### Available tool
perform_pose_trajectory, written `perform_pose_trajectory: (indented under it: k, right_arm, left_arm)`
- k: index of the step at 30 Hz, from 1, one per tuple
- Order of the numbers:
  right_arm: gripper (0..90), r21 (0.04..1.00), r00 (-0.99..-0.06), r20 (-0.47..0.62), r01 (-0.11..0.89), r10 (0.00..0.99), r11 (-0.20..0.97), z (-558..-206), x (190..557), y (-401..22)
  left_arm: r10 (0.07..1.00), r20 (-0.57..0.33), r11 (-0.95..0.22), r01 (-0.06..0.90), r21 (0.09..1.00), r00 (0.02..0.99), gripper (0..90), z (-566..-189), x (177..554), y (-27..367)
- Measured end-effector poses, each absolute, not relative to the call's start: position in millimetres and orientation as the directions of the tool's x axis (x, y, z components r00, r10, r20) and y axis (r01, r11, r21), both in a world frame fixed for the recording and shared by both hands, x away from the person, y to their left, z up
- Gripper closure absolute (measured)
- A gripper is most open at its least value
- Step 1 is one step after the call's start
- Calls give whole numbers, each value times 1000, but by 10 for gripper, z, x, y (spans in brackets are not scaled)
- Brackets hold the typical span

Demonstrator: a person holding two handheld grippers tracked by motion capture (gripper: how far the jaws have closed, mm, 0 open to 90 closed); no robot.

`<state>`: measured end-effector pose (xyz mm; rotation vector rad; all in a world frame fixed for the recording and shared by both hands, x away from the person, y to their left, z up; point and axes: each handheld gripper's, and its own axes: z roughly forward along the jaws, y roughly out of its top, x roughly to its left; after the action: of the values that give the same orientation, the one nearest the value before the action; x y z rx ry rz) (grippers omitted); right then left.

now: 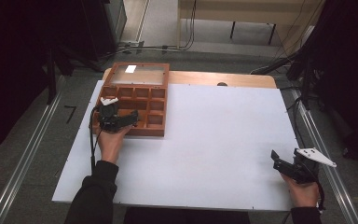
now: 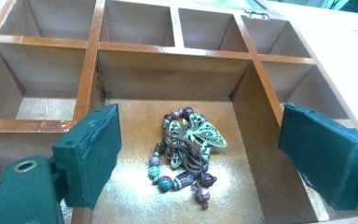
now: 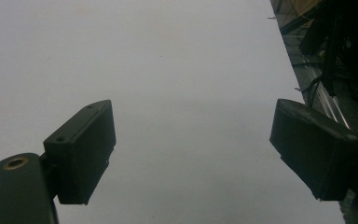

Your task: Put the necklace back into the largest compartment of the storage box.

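Wooden box (image 1: 154, 125), lid standing open, sitting at the bench's (image 1: 214, 140) far left. Left gripper (image 2: 200, 149) hovering over it, jaws standing wide apart and gripping nothing. Left gripper view revealing a beaded bracelet (image 2: 186, 149) with butterfly charm, lying loose in a large compartment. Right gripper (image 3: 191, 154) idling over bare bench near the right edge, jaws gaping, holding nothing.

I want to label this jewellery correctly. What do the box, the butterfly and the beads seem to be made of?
Box: wood, brown and lightly glossy, with visible grain. Butterfly: probably metal with a dull greenish-gold finish, pierced openwork. Beads: glossy, perhaps glass or stone, on brown cord.
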<state>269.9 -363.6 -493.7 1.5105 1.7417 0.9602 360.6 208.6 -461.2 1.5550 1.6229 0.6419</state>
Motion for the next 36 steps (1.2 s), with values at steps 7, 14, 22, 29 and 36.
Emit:
perform_pose_trajectory:
  k: [7, 14, 22, 29, 36]
  right_arm:
    - [122, 845, -141, -1, 530, 990, 76, -4940, 2701, -3639]
    - [122, 844, -140, 1, 532, 990, 74, -4940, 2700, -3636]
    - [122, 842, -142, 2, 535, 990, 75, -4948, 2702, -3630]
    - [122, 843, -140, -1, 532, 990, 76, -4946, 2701, -3640]
    - [122, 842, -140, 0, 534, 990, 75, -4946, 2699, -3636]
  left_arm:
    - [980, -192, 127, 571, 811, 55, 139, -4585, 3571, 2082]
    - [979, -192, 121, 576, 808, 64, 139, -4590, 3530, 2095]
    - [977, -200, 124, 563, 817, 75, 139, -4568, 3471, 2077]
    - [978, -196, 119, 564, 817, 77, 133, -4586, 3449, 2074]
    - [977, -198, 118, 563, 818, 83, 127, -4606, 3420, 2062]
